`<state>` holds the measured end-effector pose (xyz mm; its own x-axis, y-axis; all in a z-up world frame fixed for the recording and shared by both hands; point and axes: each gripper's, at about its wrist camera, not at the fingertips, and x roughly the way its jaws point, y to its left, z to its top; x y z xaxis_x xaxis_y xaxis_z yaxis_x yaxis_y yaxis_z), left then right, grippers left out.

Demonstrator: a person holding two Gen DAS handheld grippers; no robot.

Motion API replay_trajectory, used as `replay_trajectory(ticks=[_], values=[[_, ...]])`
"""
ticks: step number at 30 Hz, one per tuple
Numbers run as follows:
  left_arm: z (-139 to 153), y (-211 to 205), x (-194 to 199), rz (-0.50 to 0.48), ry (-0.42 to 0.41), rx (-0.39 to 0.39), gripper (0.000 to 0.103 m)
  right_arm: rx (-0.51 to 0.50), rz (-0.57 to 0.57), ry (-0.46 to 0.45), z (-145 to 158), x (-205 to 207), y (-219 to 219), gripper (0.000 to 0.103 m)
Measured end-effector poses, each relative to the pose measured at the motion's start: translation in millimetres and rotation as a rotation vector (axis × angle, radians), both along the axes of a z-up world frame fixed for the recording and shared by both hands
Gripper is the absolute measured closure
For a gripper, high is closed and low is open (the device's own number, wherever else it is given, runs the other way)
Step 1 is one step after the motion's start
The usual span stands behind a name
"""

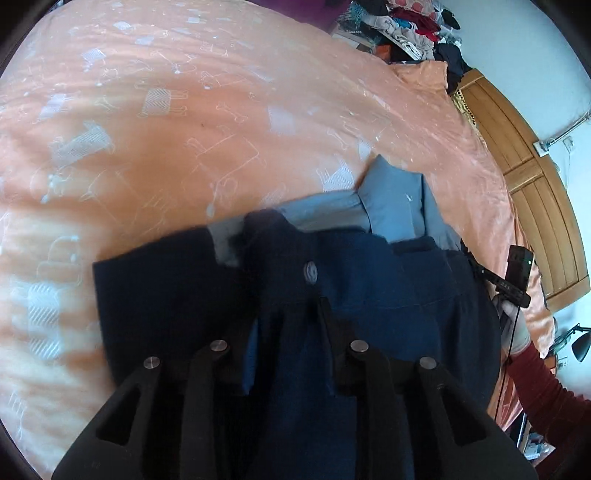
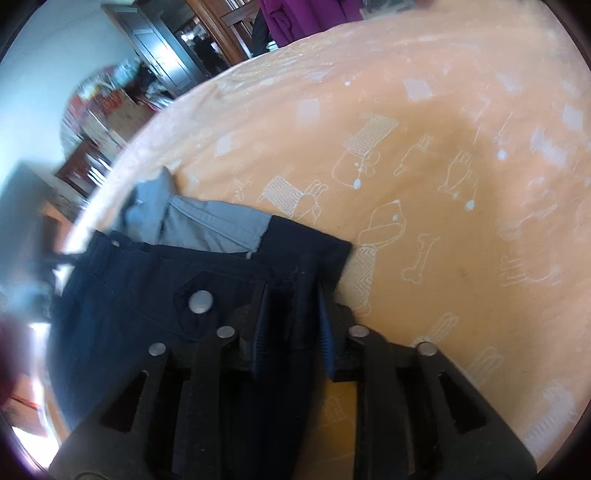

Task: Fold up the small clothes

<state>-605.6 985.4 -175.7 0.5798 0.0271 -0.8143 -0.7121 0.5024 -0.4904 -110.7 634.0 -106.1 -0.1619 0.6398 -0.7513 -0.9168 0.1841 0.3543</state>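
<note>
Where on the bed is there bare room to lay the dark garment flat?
Bare peach bedsheet beyond the navy garment and light blue garment, stretching toward the clothes pile. Crowded near both hand-held grippers, left and right, which clamp the navy fabric.

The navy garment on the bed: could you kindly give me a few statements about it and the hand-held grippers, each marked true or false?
1. The left hand-held gripper is closed on the navy garment. True.
2. The right hand-held gripper is open and clear of the cloth. False: navy fabric is pinched between its fingers.
3. A grey-blue shirt lies under the navy garment's far edge. True.
4. The bedsheet is plain white. False: it is orange with white dog and bone drawings.
5. The navy garment has a metal button. True.
</note>
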Motion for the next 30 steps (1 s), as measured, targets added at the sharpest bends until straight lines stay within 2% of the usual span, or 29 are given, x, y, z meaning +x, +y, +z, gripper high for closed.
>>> replay_trajectory(ticks=[2, 4, 6, 8, 10, 11, 12, 13, 14, 17, 18, 20, 23, 24, 26, 28, 30], values=[[7.0, -5.5, 0.9, 0.027, 0.009, 0.065, 0.089, 0.020, -0.002, -0.083, 17.3, -12.9, -3.6, 0.092], [24.2, -20.8, -5.2, 0.058, -0.006, 0.159, 0.091, 0.075, -0.005, -0.079, 36.6, -14.4, -10.3, 0.093], [39.3, -27.6, -28.1, 0.132, -0.076, 0.197, 0.090, 0.111, 0.011, -0.090, 51.9, -14.7, -12.7, 0.093], [38.6, -26.4, -42.1, 0.160, -0.103, 0.193, 0.089, 0.080, 0.020, -0.099, 43.8, -12.8, -2.8, 0.093], [18.9, -21.4, -39.3, 0.160, -0.037, 0.180, 0.088, 0.007, 0.010, -0.080, 14.1, -4.8, 9.4, 0.091], [2.6, -18.3, -37.3, 0.160, -0.007, 0.153, 0.083, -0.028, -0.010, -0.021, -8.3, 4.7, 12.0, 0.093], [-15.0, -13.0, -37.4, 0.162, -0.015, 0.104, 0.080, -0.005, -0.022, 0.031, -12.7, 12.3, 8.8, 0.094], [-20.0, -7.9, -43.2, 0.189, -0.065, 0.077, 0.079, 0.006, -0.031, 0.065, -11.6, 17.5, 6.7, 0.093], [-19.6, -4.8, -47.5, 0.206, -0.093, 0.059, 0.079, 0.010, -0.034, 0.057, -9.2, 17.6, 4.5, 0.091], [-8.7, -10.4, -40.1, 0.166, -0.052, 0.104, 0.080, -0.003, -0.031, 0.024, -5.9, 15.3, -1.6, 0.087], [-1.1, -12.9, -39.8, 0.164, -0.040, 0.128, 0.076, -0.004, -0.045, 0.008, -2.0, 15.2, -5.2, 0.084], [12.3, -14.4, -45.9, 0.206, -0.037, 0.169, 0.071, 0.016, -0.093, -0.061, 14.8, 11.0, -16.2, 0.073], [43.6, -24.0, -75.2, 0.289, -0.056, 0.239, 0.071, 0.108, -0.072, -0.119, 52.1, -3.4, -36.3, 0.062], [56.8, -34.9, -84.4, 0.281, -0.046, 0.272, 0.071, 0.127, -0.051, -0.127, 60.6, -10.9, -42.8, 0.062], [74.1, -60.4, -87.8, 0.213, -0.055, 0.303, 0.071, 0.134, 0.015, -0.085, 63.9, -27.3, -51.4, 0.062], [80.1, -98.9, -81.0, 0.099, -0.104, 0.275, 0.070, 0.093, 0.080, -0.091, 54.2, -52.6, -61.3, 0.062], [64.9, -136.5, -75.7, 0.035, -0.109, 0.209, 0.069, 0.040, 0.120, -0.101, 39.5, -71.8, -69.4, 0.057]])
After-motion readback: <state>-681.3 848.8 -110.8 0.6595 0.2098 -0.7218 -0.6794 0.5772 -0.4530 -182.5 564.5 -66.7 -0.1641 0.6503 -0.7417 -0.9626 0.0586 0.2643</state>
